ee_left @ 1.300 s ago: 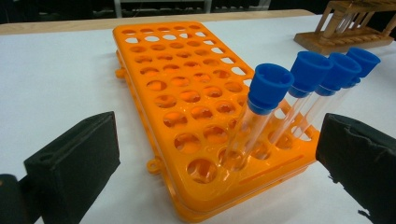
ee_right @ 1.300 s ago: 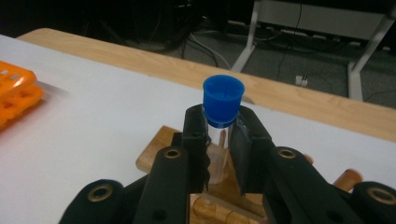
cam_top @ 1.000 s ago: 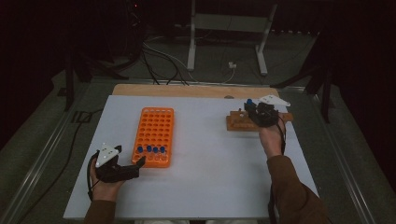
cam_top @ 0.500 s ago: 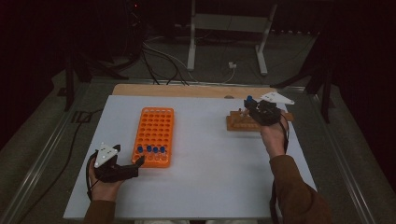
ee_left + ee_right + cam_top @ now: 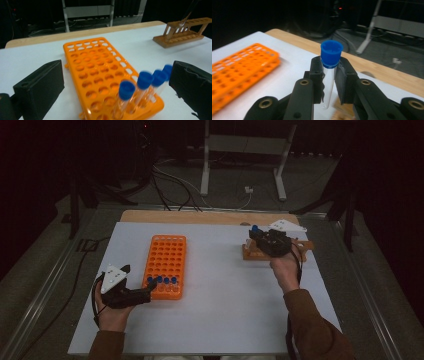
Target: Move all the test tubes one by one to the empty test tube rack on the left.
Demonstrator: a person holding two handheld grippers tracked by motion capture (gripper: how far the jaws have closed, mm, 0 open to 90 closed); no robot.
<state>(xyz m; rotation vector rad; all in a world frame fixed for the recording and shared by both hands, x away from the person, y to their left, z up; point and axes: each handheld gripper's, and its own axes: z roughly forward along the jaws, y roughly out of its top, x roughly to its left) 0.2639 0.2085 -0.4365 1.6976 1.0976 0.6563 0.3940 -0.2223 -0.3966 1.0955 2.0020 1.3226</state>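
From the high view, the orange rack lies left of the middle of the white table and serves as the landmark. The left gripper sits at the rack's near left corner, its jaws pointing at the row of blue-capped tubes standing along the rack's near edge. Well to the right of the rack, the right gripper hovers over the wooden stand, with a blue cap at its tip.

In the left gripper view, the jaws stand wide apart on either side of the rack's near end, released and grasping nothing. The four capped tubes stand in the rack between them; the right jaw looks just beside the outermost cap, though blur makes contact hard to judge. The wooden stand lies far right of the rack.

In the right gripper view, the right gripper is clenched on a clear tube, upright, with its blue cap above the jaws. The orange rack lies to the left.
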